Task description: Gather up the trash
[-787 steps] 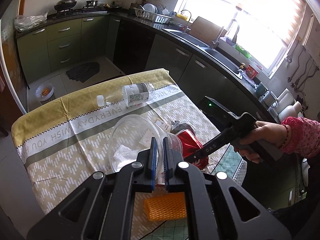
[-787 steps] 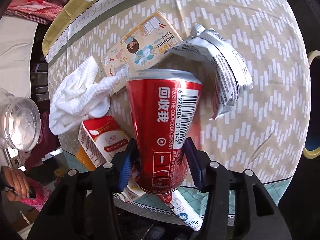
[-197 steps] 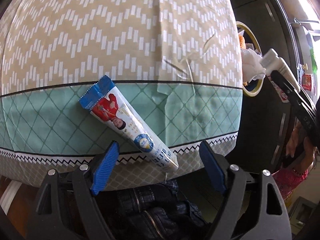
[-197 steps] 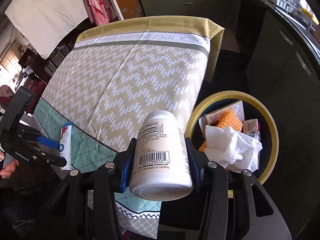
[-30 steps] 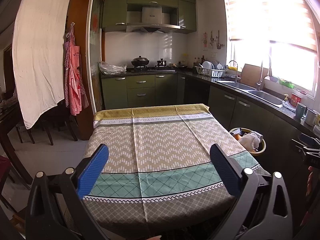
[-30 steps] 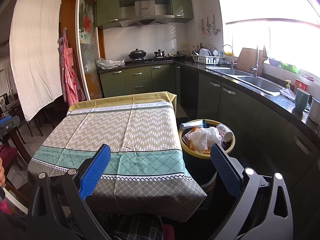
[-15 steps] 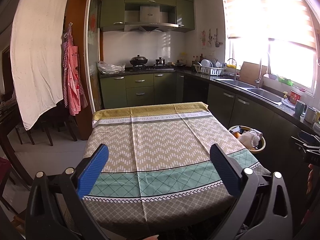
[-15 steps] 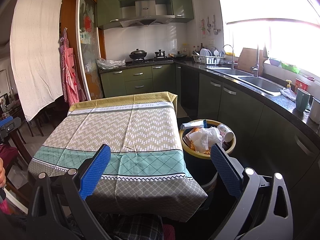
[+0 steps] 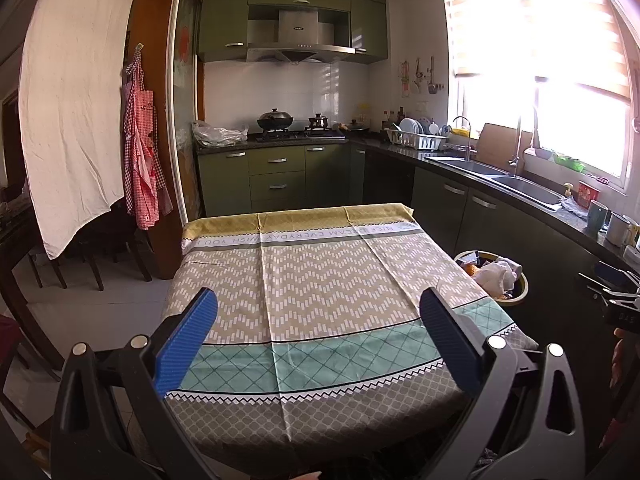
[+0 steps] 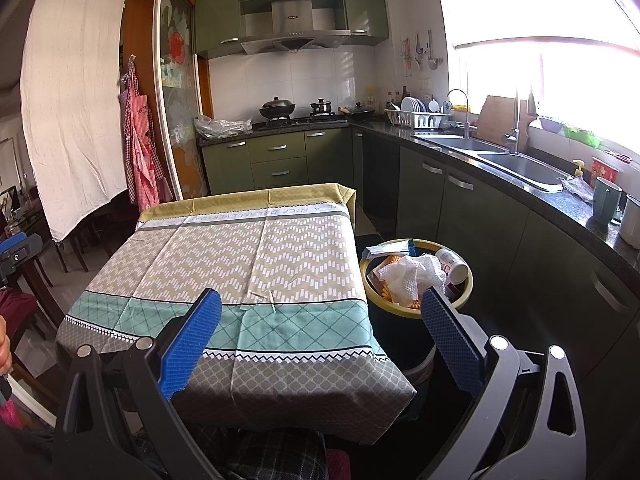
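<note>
Both jaws gape wide: the left hand-held gripper (image 9: 318, 332) and the right hand-held gripper (image 10: 320, 330) hang empty over the near edge of the tabletop (image 10: 256, 264). Trash sits in the yellow-rimmed bin (image 10: 469, 282) just beside it: crumpled paper towel (image 10: 416, 276), white bottle (image 10: 452, 265).

The desk (image 9: 320, 280) is viewed lengthwise from its near end by both wrist cameras, toward the stove; desk and bin (image 10: 416, 276) are shared by both views.
</note>
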Tool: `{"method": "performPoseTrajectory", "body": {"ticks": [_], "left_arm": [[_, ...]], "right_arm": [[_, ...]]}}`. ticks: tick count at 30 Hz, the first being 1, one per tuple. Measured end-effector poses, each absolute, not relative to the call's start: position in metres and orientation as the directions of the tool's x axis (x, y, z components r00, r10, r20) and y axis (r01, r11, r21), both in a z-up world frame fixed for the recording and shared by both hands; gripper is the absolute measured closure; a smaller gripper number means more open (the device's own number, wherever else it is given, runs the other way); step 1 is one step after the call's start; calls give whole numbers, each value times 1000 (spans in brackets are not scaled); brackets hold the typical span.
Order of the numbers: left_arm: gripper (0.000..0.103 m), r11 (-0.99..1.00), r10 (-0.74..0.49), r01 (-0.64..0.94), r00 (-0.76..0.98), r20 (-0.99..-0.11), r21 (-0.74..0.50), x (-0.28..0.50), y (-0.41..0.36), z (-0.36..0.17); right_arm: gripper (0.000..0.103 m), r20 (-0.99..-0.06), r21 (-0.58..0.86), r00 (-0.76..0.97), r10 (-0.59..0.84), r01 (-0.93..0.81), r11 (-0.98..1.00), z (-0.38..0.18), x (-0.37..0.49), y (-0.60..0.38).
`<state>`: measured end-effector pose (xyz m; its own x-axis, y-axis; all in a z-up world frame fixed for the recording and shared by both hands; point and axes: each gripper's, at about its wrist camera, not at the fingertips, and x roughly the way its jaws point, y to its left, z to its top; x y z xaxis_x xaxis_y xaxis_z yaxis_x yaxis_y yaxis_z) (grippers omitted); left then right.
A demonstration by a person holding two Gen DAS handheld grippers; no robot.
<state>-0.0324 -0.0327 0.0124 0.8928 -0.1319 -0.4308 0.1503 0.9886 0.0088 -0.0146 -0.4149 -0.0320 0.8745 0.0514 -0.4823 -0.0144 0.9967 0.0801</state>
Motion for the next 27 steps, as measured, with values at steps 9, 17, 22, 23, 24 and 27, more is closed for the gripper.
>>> {"method": "performPoseTrajectory", "body": {"ticks": [9, 17, 22, 23, 24, 27], "left_arm": [[6, 987, -139, 159, 886, -442, 8, -29, -33, 12], [6, 986, -150, 164, 890, -432, -3, -27, -32, 12], [6, 990, -119, 140, 878, -464, 11, -21, -32, 8], [6, 989, -128, 145, 874, -468, 1, -20, -30, 8], [6, 989, -131, 145, 873, -470, -6, -20, -29, 7], [6, 992, -114, 129, 873, -474, -1, -19, -27, 7]], "right_arm": [[5, -482, 80, 875, 50, -13, 997, -32, -15, -415], [5, -483, 81, 874, 51, -13, 997, -33, -14, -415], [5, -489, 82, 871, 50, -10, 997, -37, -12, -417], [5, -490, 82, 870, 49, -9, 997, -38, -11, -417], [5, -491, 84, 870, 49, -8, 996, -38, -11, -418], [5, -493, 83, 869, 46, -6, 997, -40, -11, -418]]}}
